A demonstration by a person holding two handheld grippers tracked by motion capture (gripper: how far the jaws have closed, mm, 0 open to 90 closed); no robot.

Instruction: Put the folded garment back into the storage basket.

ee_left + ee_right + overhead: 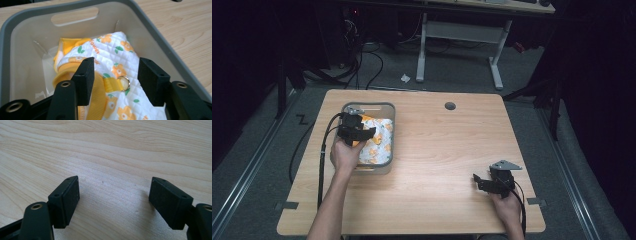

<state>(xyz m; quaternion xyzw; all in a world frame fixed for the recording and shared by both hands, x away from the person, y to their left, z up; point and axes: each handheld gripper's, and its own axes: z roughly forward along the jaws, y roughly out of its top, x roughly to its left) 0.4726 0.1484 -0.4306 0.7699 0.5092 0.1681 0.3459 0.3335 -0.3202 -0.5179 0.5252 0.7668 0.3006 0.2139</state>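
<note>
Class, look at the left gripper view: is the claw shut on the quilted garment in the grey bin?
No: the left claw is open above the white quilted orange-flowered garment.

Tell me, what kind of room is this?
Probably a lab or workshop for recording hand tasks. A light wooden table stands on grey carpet, black cables trail across the floor behind it, and a white-legged desk stands at the back. The surroundings are dark.

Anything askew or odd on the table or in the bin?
Nothing stands out. The quilted floral garment lies bunched inside the grey bin, none over the rim. The left hand-held gripper is open above it; the right hand-held gripper is open over bare table.
</note>
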